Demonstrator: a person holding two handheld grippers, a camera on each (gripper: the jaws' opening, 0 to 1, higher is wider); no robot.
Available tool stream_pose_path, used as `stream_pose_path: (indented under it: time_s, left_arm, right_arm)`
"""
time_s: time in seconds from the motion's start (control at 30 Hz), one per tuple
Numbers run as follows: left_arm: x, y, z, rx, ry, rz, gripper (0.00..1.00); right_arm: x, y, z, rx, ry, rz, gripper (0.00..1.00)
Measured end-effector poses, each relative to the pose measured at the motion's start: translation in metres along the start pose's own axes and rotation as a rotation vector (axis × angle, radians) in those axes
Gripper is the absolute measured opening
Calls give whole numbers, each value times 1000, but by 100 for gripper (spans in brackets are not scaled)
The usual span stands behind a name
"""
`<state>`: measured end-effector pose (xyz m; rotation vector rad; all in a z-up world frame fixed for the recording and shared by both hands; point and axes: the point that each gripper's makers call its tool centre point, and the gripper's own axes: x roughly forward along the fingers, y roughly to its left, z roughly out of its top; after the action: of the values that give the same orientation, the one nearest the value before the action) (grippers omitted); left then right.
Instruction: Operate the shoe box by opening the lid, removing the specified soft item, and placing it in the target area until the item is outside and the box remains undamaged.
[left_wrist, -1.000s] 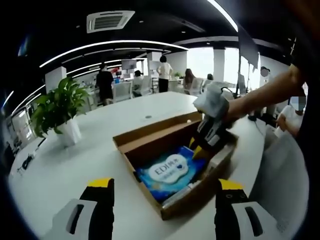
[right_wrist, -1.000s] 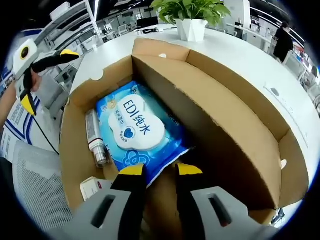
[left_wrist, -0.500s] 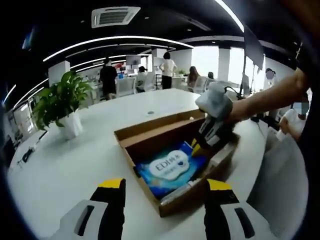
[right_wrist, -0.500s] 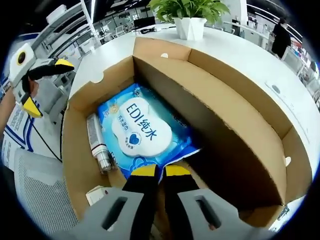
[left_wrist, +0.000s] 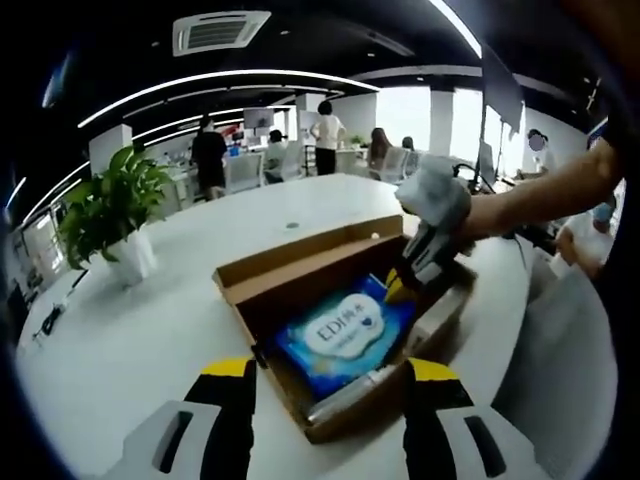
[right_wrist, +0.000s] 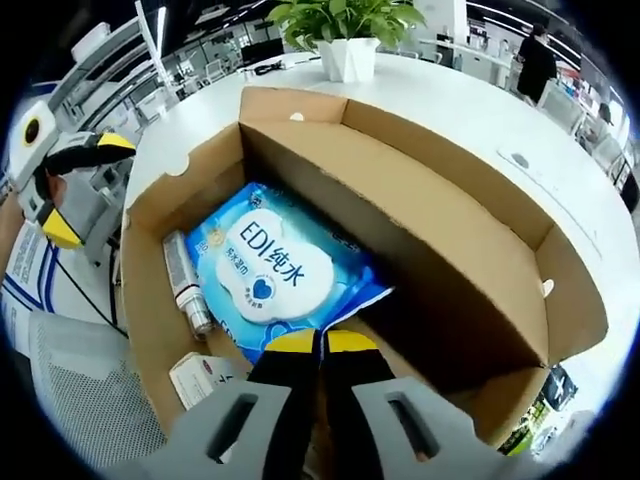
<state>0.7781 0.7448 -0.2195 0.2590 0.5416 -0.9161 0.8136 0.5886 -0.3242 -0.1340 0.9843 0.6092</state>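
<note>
An open brown shoe box (left_wrist: 262, 282) (right_wrist: 420, 215) lies on a white table. Inside it lies a blue soft pack of wet wipes (left_wrist: 338, 335) (right_wrist: 262, 275) with a white label. My right gripper (right_wrist: 320, 342) reaches into the box, its yellow fingertips pressed together on the near edge of the pack. In the left gripper view the right gripper (left_wrist: 397, 290) comes in from the right, held by a person's arm, tips down at the pack's corner. My left gripper (left_wrist: 330, 370) hovers open in front of the box, holding nothing; the left gripper (right_wrist: 62, 180) also appears beyond the box's side.
A slim tube (right_wrist: 185, 285) and a small white carton (right_wrist: 205, 378) lie in the box beside the pack. A potted plant (left_wrist: 105, 215) (right_wrist: 340, 30) stands on the white table (left_wrist: 130, 340). People stand at desks far behind. A grey mesh chair (right_wrist: 90, 410) is off the table's edge.
My right gripper's jaws have come together on the pack's near edge. My left gripper's jaws have narrowed somewhat but stay open. Both views have shifted a little.
</note>
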Motion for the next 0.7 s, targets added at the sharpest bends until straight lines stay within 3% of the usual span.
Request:
stream_pose_path:
  time_s: [0.47, 0.7]
  left_arm:
    - [20, 1, 7, -6, 35, 4, 53]
    - [36, -3, 13, -12, 47, -12, 48]
  right_arm:
    - [-34, -12, -3, 7, -46, -37, 0]
    - [-39, -22, -7, 17, -62, -58, 0]
